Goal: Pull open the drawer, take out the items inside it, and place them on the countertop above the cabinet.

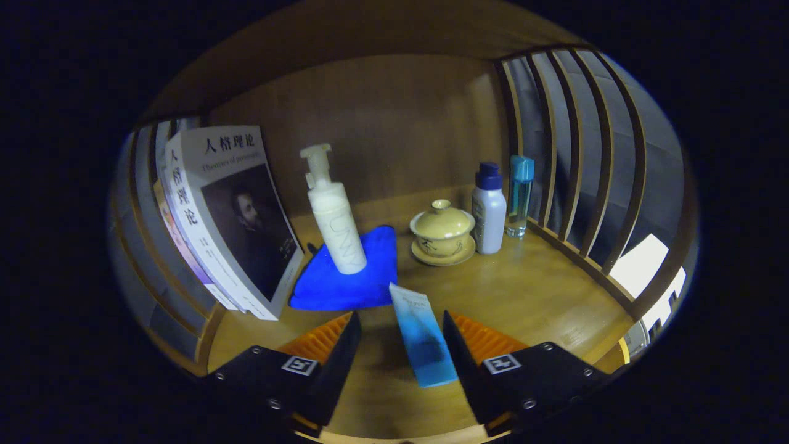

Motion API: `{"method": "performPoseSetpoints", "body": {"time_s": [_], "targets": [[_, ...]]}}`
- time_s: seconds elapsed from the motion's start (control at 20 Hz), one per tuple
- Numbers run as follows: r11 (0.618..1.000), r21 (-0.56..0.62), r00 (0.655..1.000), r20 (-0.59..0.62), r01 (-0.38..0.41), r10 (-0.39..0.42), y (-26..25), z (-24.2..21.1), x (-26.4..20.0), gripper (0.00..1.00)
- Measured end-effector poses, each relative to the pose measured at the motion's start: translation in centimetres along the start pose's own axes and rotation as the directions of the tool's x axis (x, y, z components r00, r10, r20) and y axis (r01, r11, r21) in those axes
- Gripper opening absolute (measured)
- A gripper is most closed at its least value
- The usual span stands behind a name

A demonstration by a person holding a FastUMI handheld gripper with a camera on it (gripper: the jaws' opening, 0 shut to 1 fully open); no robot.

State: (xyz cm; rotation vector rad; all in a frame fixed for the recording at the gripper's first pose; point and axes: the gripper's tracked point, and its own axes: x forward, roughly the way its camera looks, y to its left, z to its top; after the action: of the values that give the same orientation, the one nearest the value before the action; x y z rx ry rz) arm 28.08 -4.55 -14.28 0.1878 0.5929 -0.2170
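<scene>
Where slats flank: wooden countertop point(524, 290).

Dim, warm light over my fingers — fisheye bending hard at the rim.

My gripper point(399, 345) stands parted with the soft-focus pale blue tube point(423, 336) between its fingers, nearer one. The white pump bottle point(333, 216) on the blue cloth point(345, 277) looks sharp, a sheen lies on the wooden countertop point(542, 296), and the curved wooden side slats point(579, 154) bow outward — corners fall dark.
</scene>
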Motion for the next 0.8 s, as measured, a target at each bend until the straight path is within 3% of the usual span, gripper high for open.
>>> {"method": "performPoseSetpoints", "body": {"time_s": [0.1, 0.3, 0.55, 0.8], "targets": [[0.999, -0.031, 0.998, 0.057, -0.013, 0.014, 0.0, 1.0, -1.8, 0.95], [0.999, -0.051, 0.990, 0.139, -0.014, 0.021, -0.4, 1.3, -6.2, 0.94], [0.995, 0.007, 0.950, 0.298, -0.096, 0.089, 0.0, 1.9, -13.2, 0.94], [0.995, -0.075, 0.924, 0.372, -0.064, 0.087, -1.0, -0.8, -19.8, 0.94]]}}
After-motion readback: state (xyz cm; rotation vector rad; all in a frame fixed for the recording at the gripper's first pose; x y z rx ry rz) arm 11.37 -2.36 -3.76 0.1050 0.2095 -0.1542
